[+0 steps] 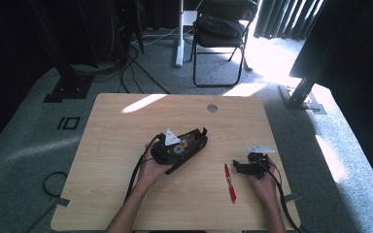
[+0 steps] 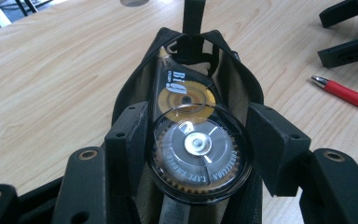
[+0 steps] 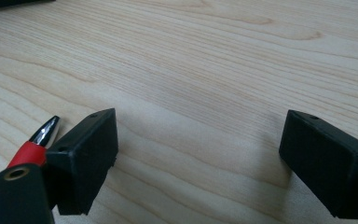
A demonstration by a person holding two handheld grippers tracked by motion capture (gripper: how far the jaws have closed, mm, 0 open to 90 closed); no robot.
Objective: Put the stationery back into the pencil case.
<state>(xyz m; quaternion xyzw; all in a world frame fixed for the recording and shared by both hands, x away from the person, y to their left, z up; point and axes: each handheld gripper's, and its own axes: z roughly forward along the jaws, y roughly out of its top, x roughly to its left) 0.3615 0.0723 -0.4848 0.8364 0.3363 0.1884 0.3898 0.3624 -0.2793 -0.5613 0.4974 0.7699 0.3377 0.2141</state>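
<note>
The left tongs (image 2: 198,149) hold a correction tape dispenser (image 2: 193,135) between their two black jaws, closed against its rounded sides. The dispenser has a clear, teardrop-shaped shell. Inside it sit a large grey wheel with a shiny metal hub and white lettering around its edge, and behind that a smaller gold wheel. A toothed gold rim shows under the grey wheel. The narrow end of the shell points away from the camera into an open black pencil case (image 2: 242,84), whose pale lining shows on both sides of the dispenser. In the high view the left tongs (image 1: 187,141) and the pencil case (image 1: 196,141) lie together near the middle of the counter (image 1: 126,145), the case pointing toward the far right.

The right tongs (image 3: 198,154) stand wide open with nothing between the jaws, hovering low over bare wood. A red pen (image 3: 35,140) with a silver tip lies just beside the left jaw in that view. From above, the red pen (image 1: 230,182) lies on the counter between the two hands, near the right tongs (image 1: 245,167).
</note>
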